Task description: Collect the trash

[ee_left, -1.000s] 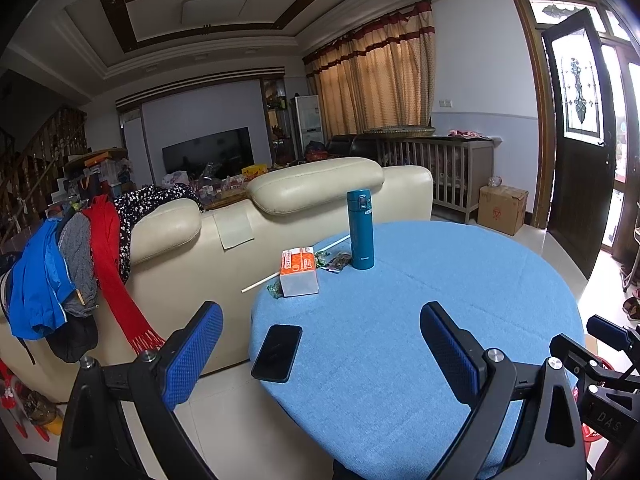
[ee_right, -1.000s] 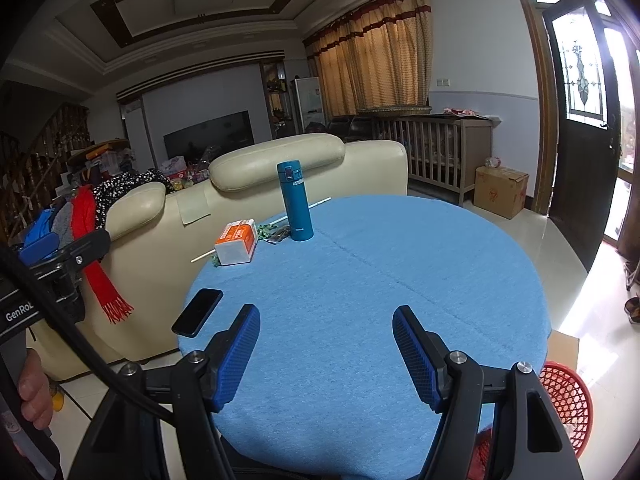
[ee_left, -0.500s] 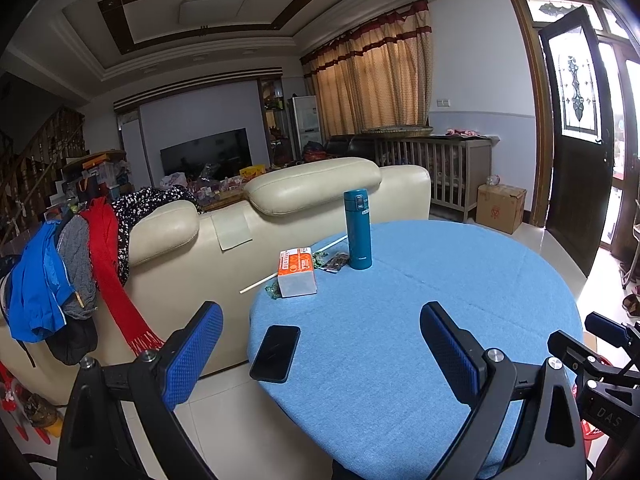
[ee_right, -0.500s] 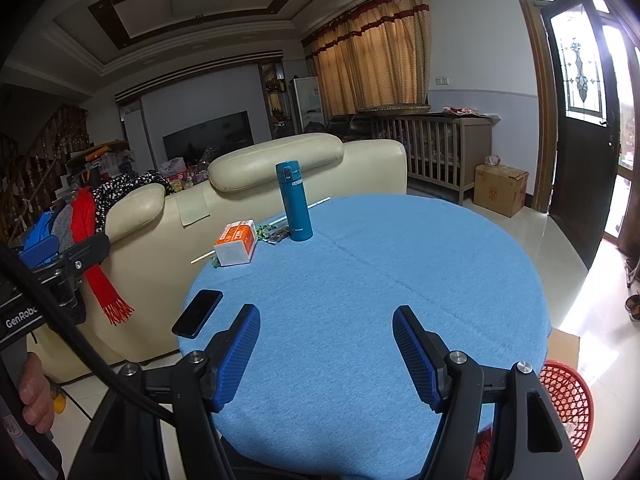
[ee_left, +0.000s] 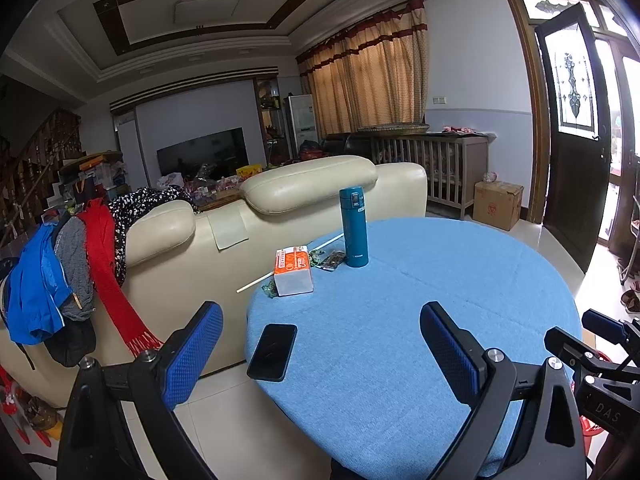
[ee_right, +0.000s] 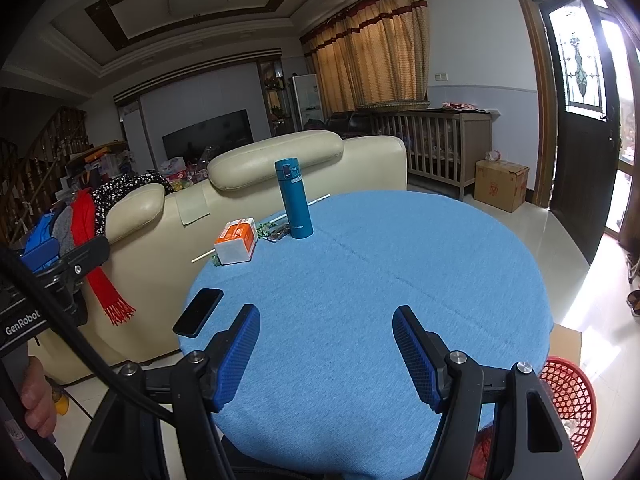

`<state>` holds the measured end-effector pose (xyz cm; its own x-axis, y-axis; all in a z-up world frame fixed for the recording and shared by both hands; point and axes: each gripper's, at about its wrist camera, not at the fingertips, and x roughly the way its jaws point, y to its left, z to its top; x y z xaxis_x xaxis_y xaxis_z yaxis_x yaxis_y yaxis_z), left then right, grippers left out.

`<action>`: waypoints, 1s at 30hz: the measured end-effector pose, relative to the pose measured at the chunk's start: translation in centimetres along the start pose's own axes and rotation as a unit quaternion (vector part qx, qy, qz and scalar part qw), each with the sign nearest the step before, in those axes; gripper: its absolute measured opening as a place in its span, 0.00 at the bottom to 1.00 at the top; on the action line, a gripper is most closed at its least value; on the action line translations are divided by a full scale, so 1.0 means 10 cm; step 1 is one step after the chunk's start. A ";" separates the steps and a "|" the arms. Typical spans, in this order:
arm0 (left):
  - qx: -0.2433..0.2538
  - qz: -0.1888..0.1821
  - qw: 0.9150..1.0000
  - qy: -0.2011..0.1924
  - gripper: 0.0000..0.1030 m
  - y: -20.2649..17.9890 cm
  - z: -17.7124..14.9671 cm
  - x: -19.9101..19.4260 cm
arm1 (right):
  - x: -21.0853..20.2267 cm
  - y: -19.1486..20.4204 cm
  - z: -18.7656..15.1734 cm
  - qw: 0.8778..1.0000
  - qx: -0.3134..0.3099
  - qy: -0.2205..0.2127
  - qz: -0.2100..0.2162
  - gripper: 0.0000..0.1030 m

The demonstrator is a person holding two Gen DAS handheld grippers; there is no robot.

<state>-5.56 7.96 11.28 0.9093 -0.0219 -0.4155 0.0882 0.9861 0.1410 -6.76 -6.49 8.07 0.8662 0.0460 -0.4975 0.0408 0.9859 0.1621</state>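
Blue-clothed round table (ee_left: 420, 320) carries wrappers (ee_left: 326, 259) between tissue box (ee_left: 293, 270) and teal flask (ee_left: 354, 227); left gripper (ee_left: 320, 344) and right gripper (ee_right: 326, 346) hover released, empty, red basket (ee_right: 568, 396) beside table

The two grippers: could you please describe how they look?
Both the left gripper and the right gripper have black frames, silver bolts and blue textured pads. A black cable crosses the right view, beside white "GenRobot" lettering.
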 end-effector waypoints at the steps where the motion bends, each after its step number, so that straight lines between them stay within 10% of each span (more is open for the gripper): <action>1: 0.001 -0.001 1.000 0.000 0.96 0.00 0.00 0.00 | 0.00 0.00 0.00 1.000 0.000 0.000 0.000 0.70; 30: 0.010 -0.011 1.000 0.010 0.96 -0.04 -0.03 0.04 | 0.06 -0.04 -0.06 1.000 0.007 0.010 0.001 0.70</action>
<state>-5.40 7.65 10.78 0.8987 -0.0408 -0.4368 0.1175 0.9817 0.1500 -6.53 -6.74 7.22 0.8558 0.0511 -0.5148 0.0466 0.9834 0.1751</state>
